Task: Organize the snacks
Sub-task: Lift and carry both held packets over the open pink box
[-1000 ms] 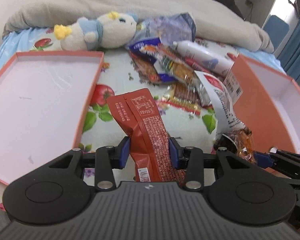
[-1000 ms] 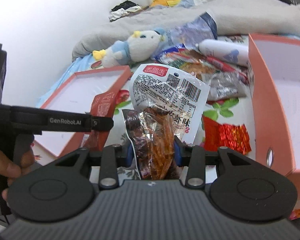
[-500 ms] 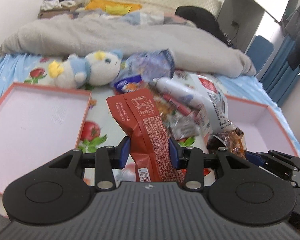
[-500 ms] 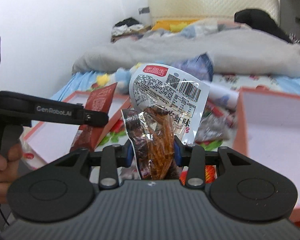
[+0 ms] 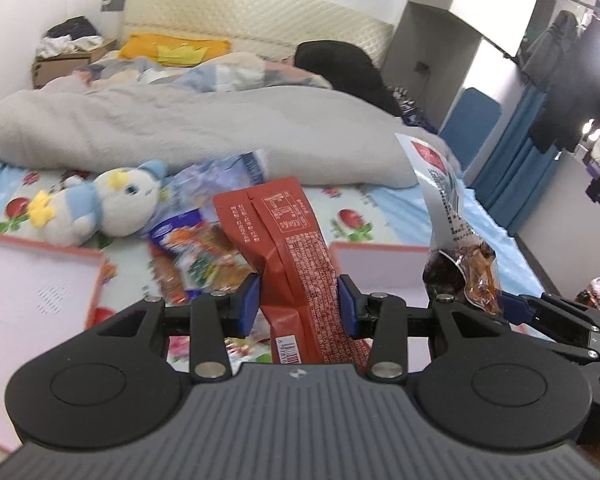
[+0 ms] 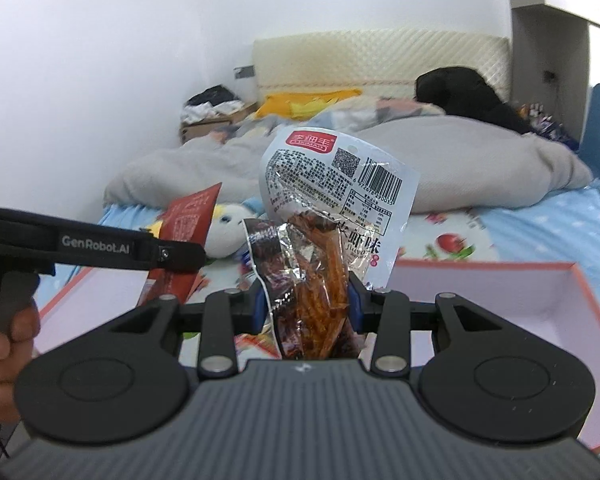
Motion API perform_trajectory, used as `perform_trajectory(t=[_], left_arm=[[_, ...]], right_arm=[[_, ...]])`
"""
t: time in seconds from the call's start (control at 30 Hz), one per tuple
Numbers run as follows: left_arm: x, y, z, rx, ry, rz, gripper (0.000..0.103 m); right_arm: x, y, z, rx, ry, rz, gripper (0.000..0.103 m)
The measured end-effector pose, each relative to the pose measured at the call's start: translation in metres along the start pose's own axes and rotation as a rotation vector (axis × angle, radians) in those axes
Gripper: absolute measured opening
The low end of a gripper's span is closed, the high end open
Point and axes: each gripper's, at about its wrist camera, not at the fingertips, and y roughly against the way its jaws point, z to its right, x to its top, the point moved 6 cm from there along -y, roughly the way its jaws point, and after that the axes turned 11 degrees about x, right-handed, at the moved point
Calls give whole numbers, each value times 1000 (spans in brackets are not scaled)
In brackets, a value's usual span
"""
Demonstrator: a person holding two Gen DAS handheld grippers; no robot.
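My left gripper (image 5: 298, 304) is shut on a red snack packet (image 5: 288, 256) that stands upright between its blue pads, held high over the bed. My right gripper (image 6: 307, 304) is shut on a clear-and-white packet of orange-brown strips (image 6: 320, 240), also upright. In the left wrist view that same packet (image 5: 456, 240) hangs at the right, with the right gripper's fingers (image 5: 520, 308) below it. In the right wrist view the left gripper (image 6: 180, 258) and the red packet (image 6: 184, 248) appear at the left. A pile of loose snack packets (image 5: 196, 252) lies on the bed between two boxes.
A shallow orange-rimmed box (image 5: 40, 280) lies at the left and another (image 6: 540, 292) at the right. A blue-and-white plush toy (image 5: 100, 212) lies behind the pile, in front of a grey duvet (image 5: 220, 132). A person's hand (image 6: 4, 344) grips the left tool.
Both grippers have risen well above the bed with their packets still held. The views have tilted up, so the headboard and wall now show and the boxes sit lower.
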Motion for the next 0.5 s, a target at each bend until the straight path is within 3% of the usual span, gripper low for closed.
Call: perform_trajectory(t=[0.23, 0.5], left_arm=[[20, -9, 55, -60, -29, -2, 47], [4, -61, 127, -115, -97, -85, 47]], right_arm=[[17, 19, 44, -71, -6, 37, 42], [-7, 15, 116, -161, -87, -4, 42]])
